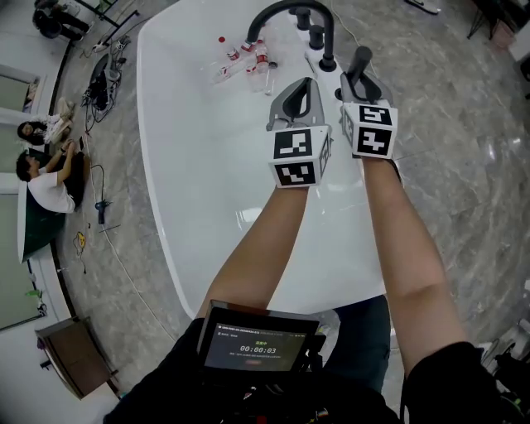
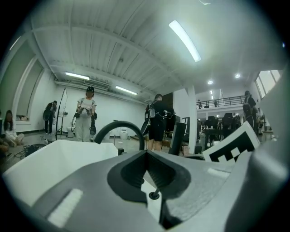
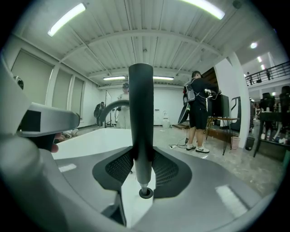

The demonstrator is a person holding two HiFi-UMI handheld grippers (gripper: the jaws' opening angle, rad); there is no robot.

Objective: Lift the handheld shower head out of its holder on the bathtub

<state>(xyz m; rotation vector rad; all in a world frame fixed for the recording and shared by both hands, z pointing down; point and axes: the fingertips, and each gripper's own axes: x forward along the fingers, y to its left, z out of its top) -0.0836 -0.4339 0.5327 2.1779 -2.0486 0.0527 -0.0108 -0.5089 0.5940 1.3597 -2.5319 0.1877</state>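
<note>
The black handheld shower head [image 1: 358, 61] stands upright at the far rim of the white bathtub [image 1: 199, 166], right of the black arched faucet [image 1: 291, 10]. My right gripper [image 1: 358, 83] is shut on its handle. In the right gripper view the shower head [image 3: 140, 122] rises between the jaws of my right gripper [image 3: 141, 156], and its lower end meets a small dark ring [image 3: 145, 193] on the white rim. My left gripper [image 1: 300, 98] hovers just left of it, shut and empty. In the left gripper view, my left gripper [image 2: 146, 153] has its jaws touching, with the faucet [image 2: 118, 128] and shower head [image 2: 177, 138] beyond.
Black tap knobs [image 1: 315, 36] stand beside the faucet. Several plastic bottles [image 1: 245, 58] lie inside the tub's far end. Cables [image 1: 103, 79] and seated people [image 1: 41, 178] are on the floor at left. A screen device [image 1: 260, 344] hangs at my chest.
</note>
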